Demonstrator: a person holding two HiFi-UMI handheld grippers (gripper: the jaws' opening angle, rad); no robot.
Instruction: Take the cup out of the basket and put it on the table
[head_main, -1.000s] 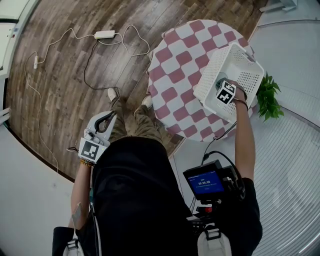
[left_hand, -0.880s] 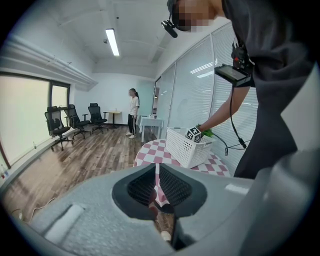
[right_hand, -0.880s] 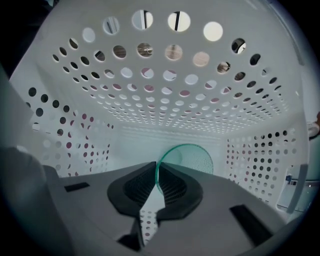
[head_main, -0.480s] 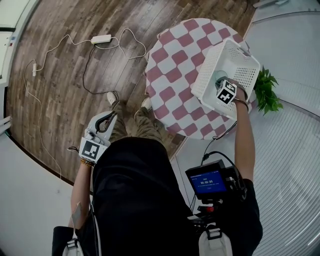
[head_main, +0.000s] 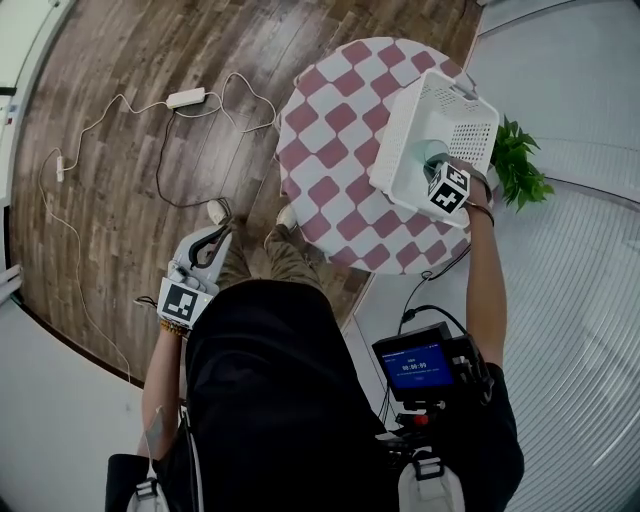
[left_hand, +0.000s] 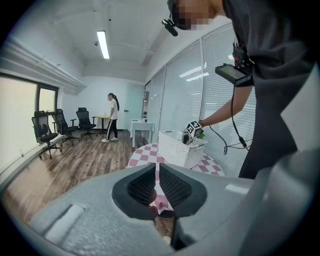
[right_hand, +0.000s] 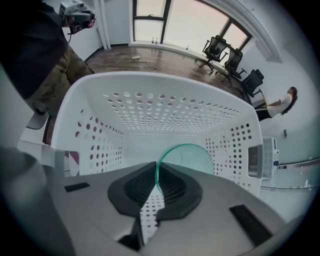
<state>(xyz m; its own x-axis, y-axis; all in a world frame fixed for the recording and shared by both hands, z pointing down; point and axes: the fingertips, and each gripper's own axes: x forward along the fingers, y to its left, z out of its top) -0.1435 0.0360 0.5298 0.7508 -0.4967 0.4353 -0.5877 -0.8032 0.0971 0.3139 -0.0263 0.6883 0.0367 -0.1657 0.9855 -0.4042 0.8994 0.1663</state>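
Observation:
A translucent green cup (head_main: 431, 157) hangs inside the white perforated basket (head_main: 398, 192) on the round checkered table (head_main: 330, 130). My right gripper (head_main: 439, 172) points down into the basket and is shut on the cup's rim. In the right gripper view the thin green rim (right_hand: 159, 167) runs between the two dark pads, with the cup (right_hand: 192, 157) above the basket floor (right_hand: 170, 112). My left gripper (head_main: 211, 241) hangs low at the person's left side over the wooden floor. Its jaws are together with nothing in them (left_hand: 156, 181).
A white power strip and cable (head_main: 186, 98) lie on the wooden floor left of the table. A green plant (head_main: 518, 165) stands just right of the basket. Office chairs (left_hand: 60, 127) and a standing person (left_hand: 112, 116) are far across the room.
My right gripper has risen a little inside the basket with the cup in its jaws. The left gripper has stayed where it was.

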